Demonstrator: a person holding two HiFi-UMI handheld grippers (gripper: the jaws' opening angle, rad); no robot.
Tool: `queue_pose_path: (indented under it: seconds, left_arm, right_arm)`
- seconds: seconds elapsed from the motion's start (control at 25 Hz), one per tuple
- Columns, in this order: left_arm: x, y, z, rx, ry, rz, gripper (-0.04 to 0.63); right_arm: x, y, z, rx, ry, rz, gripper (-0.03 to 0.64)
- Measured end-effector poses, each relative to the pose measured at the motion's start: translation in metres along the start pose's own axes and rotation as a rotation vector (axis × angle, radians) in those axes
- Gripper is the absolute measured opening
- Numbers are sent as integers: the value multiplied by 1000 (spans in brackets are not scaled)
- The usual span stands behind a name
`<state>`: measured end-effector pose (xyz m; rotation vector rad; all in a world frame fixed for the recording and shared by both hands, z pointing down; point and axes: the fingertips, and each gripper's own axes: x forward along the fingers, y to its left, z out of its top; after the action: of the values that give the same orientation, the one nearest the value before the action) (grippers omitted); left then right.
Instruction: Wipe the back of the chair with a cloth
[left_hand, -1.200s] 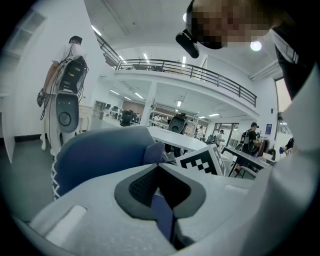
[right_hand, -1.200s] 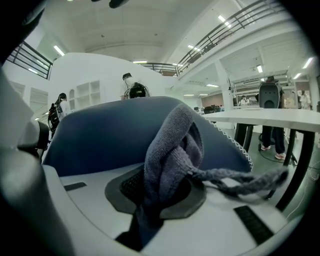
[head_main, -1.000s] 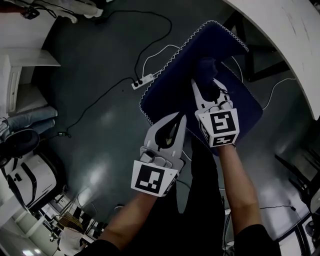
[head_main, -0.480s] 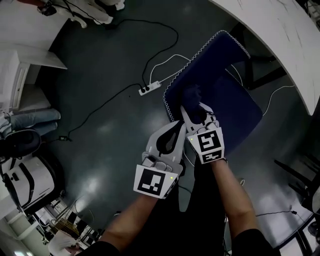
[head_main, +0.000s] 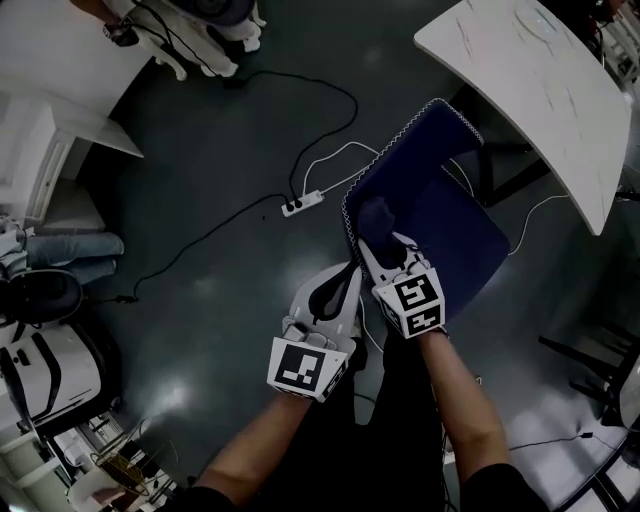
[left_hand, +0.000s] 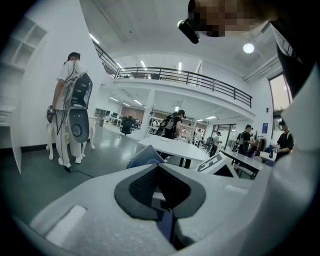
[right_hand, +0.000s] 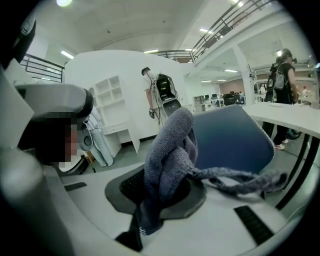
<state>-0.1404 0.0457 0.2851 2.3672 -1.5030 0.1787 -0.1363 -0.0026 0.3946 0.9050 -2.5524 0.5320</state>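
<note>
A blue chair (head_main: 445, 225) with a white-stitched rim stands on the dark floor, right of centre in the head view. My right gripper (head_main: 368, 240) is shut on a grey-blue cloth (head_main: 372, 214), which it presses against the near left edge of the chair back (head_main: 405, 150). In the right gripper view the bunched cloth (right_hand: 167, 150) rises out of the shut jaws, with the blue chair back (right_hand: 232, 135) just behind. My left gripper (head_main: 347, 273) hangs beside it on the left, shut with nothing in it, clear of the chair. The left gripper view shows part of the chair back (left_hand: 145, 157).
A white table (head_main: 530, 85) stands behind the chair at the upper right. A white power strip (head_main: 303, 204) and black and white cables lie on the floor left of the chair. White cabinets (head_main: 45, 150) line the left side. A person with a backpack (left_hand: 72, 110) stands far off.
My right gripper has drawn the cloth from the middle of the chair back toward its near left edge. The left gripper has stayed close beside it, still shut.
</note>
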Motion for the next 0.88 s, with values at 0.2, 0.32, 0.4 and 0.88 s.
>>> queue_pose_path:
  seconds: [0.2, 0.32, 0.4, 0.88]
  left_arm:
    - [-19, -8, 26, -3, 0, -28, 9]
    - [-29, -16, 48, -3, 4, -55, 9]
    - [-39, -24, 65, 2, 3, -74, 9]
    - [-89, -73, 160, 46, -43, -197, 9]
  right_arm:
    - [-41, 26, 33, 16, -44, 17, 74]
    - [-73, 42, 62, 18, -67, 26, 74]
    - [-96, 53, 82, 13, -79, 29, 74]
    - [-205, 102, 194, -8, -196, -9, 73]
